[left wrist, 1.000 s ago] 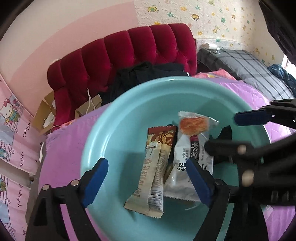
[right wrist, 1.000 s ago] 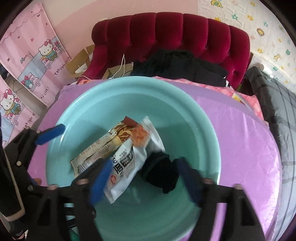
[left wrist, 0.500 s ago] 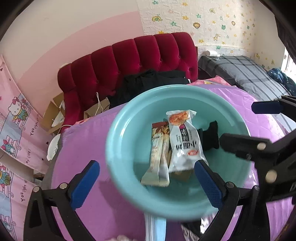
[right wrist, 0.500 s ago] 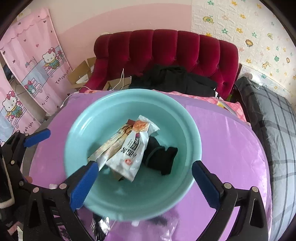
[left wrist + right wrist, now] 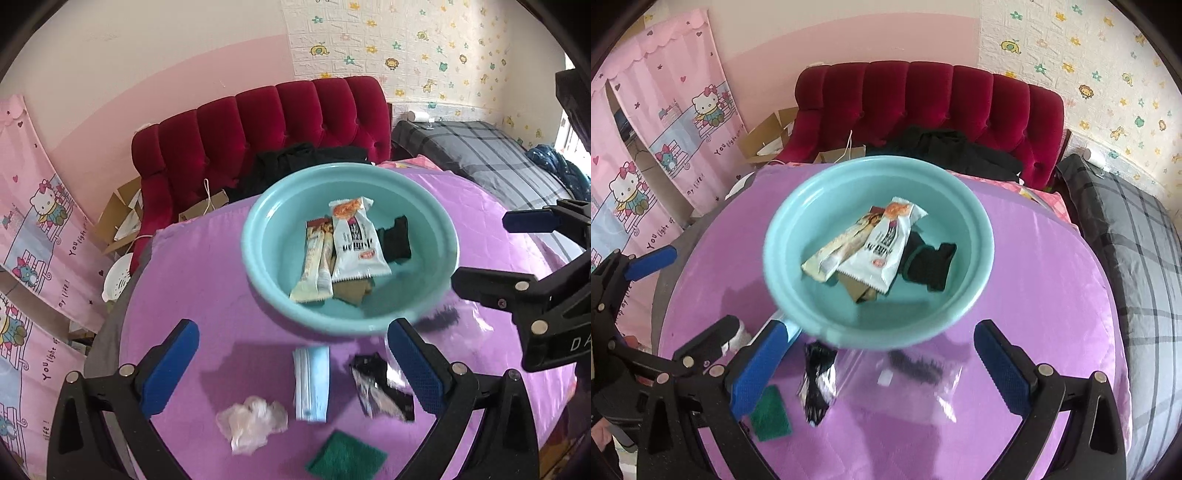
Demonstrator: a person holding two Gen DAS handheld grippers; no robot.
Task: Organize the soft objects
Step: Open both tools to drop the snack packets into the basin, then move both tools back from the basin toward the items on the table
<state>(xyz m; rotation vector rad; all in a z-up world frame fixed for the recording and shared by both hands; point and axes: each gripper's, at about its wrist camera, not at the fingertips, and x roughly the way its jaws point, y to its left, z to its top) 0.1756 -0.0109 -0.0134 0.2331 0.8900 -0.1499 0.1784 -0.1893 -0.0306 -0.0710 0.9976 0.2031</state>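
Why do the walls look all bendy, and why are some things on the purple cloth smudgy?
Left wrist view: the fisheye lens curves the room's edges and darkens the corners; the black packet and the near rim of the teal basin are smeared by motion. Right wrist view: the same curving; the black packet is blurred, and the clear plastic bag and purple cloth show pale glare.

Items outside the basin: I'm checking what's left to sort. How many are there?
5, all in front of the basin: plastic wad, mask, black packet, green pad, and a clear bag farthest right. The basin may hide more.
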